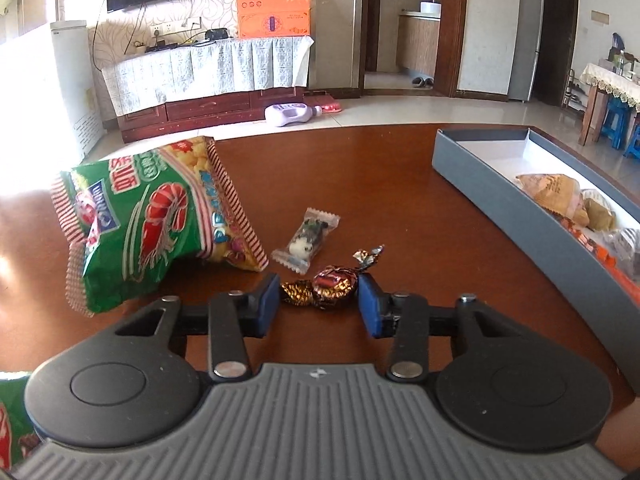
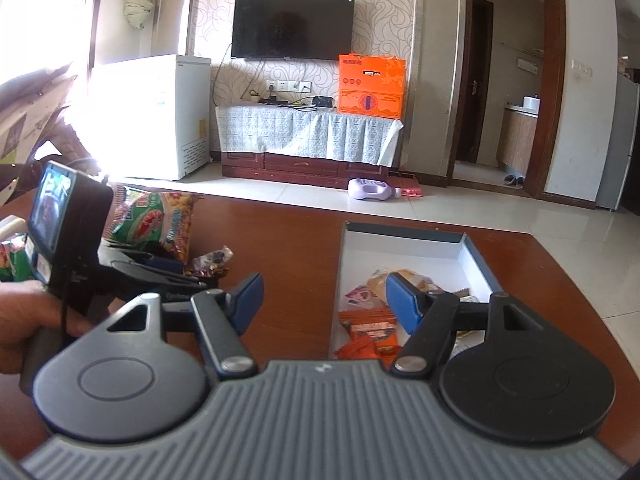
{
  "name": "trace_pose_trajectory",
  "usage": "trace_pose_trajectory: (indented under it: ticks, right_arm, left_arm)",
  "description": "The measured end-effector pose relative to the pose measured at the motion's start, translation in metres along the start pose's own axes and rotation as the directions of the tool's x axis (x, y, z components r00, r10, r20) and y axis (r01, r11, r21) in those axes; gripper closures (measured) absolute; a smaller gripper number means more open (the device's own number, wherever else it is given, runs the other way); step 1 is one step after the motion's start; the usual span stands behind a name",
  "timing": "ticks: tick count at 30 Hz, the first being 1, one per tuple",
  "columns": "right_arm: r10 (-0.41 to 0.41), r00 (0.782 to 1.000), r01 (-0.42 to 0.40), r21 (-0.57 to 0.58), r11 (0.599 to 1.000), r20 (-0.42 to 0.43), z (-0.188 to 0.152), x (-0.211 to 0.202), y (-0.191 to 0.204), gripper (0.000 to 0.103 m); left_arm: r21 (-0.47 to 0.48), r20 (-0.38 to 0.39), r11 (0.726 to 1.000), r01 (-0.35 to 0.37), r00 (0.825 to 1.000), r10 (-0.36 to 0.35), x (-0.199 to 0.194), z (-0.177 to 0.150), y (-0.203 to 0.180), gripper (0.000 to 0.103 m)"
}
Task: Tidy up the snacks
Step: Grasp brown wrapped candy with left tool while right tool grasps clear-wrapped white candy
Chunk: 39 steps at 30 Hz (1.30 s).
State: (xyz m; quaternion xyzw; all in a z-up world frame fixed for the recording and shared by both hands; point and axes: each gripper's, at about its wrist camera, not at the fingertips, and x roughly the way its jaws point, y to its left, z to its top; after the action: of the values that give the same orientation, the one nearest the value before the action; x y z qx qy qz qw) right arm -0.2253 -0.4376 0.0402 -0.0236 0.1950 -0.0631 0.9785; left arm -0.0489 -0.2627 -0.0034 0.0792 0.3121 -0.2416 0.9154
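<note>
Left hand-held gripper (image 1: 318,300) sits low over the table (image 1: 400,184), blue pads either side of a red-gold foil candy (image 1: 330,288). Left pad touches the candy's twisted brown end, right pad is right at its red body; can't tell if they press yet, so a firm pinch is not confirmed. Candy lies on the table, twisted tail poking out toward 1 o'clock. Clear-wrapped small sweet (image 1: 306,240) lies just beyond at 11 o'clock of the candy, apart from it. Green shrimp-chip bag (image 1: 152,216) further out at 10 o'clock, big, tilted, its corner near the clear sweet.

Grey open box (image 1: 480,172) at 2 o'clock in the left wrist view, well apart from the candy, with wrapped snacks inside.

Right hand-held gripper (image 2: 324,300) is spread wide, nothing between the pads, hovering over the near left edge of the box (image 2: 476,252). Orange packets (image 2: 368,332) and a tan wrapped bun (image 2: 384,276) lie in the box's near half; far half is bare white. A hand (image 2: 24,328) grips the left device's handle at 9 o'clock in the right wrist view.
</note>
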Motion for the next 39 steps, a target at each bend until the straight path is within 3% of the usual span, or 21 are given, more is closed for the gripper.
trace_pose_trajectory:
  ticks: [1,7,11,16,20,26,31,32,34,39]
  right_arm:
    - [0.013,1.0,-0.013,0.011,1.0,0.001,0.001,0.001,0.002,0.034]
    - [0.105,0.993,-0.101,0.094,0.99,-0.043,0.006,0.02,0.024,0.034]
    - [0.111,0.99,-0.105,0.065,0.992,-0.09,0.009,0.045,0.049,0.035]
    - [0.122,0.973,-0.091,0.159,0.983,-0.195,0.006,0.093,0.067,0.038]
    - [0.102,0.966,-0.074,0.125,0.989,-0.236,0.006,0.125,0.093,0.044]
    - [0.087,0.959,-0.046,0.155,0.987,-0.268,0.011,0.163,0.106,0.043]
    - [0.037,0.966,-0.016,0.084,0.996,-0.257,0.016,0.179,0.118,0.044]
    - [0.035,0.967,-0.017,0.072,0.997,-0.253,0.017,0.181,0.119,0.05]
    - [0.032,0.97,-0.02,0.052,0.998,-0.241,0.018,0.181,0.12,0.075]
    - [0.02,0.975,-0.02,0.002,1.0,-0.223,0.013,0.168,0.12,0.08]
  left_arm:
    - [-0.001,-0.002,1.0,0.003,1.0,-0.003,-0.003,-0.002,0.001,0.068]
    - [-0.018,-0.035,0.999,-0.047,0.998,0.046,-0.027,-0.014,0.015,0.069]
    - [-0.021,-0.041,0.998,-0.066,0.997,0.065,-0.034,-0.02,0.025,0.068]
    - [-0.036,-0.044,0.997,-0.075,0.996,0.073,-0.038,-0.026,0.033,0.064]
    - [-0.036,-0.044,0.997,-0.063,0.997,0.061,-0.039,-0.026,0.037,0.061]
    - [-0.027,-0.04,0.999,-0.043,0.998,0.042,-0.039,-0.027,0.049,0.057]
    - [-0.033,-0.037,0.999,-0.043,0.998,0.042,-0.037,-0.026,0.056,0.057]
    - [-0.031,-0.036,0.999,-0.042,0.999,0.041,-0.037,-0.026,0.057,0.056]
    - [-0.026,-0.034,0.999,-0.04,0.999,0.039,-0.038,-0.027,0.058,0.056]
    - [-0.025,-0.032,0.999,-0.036,0.999,0.035,-0.037,-0.027,0.059,0.053]
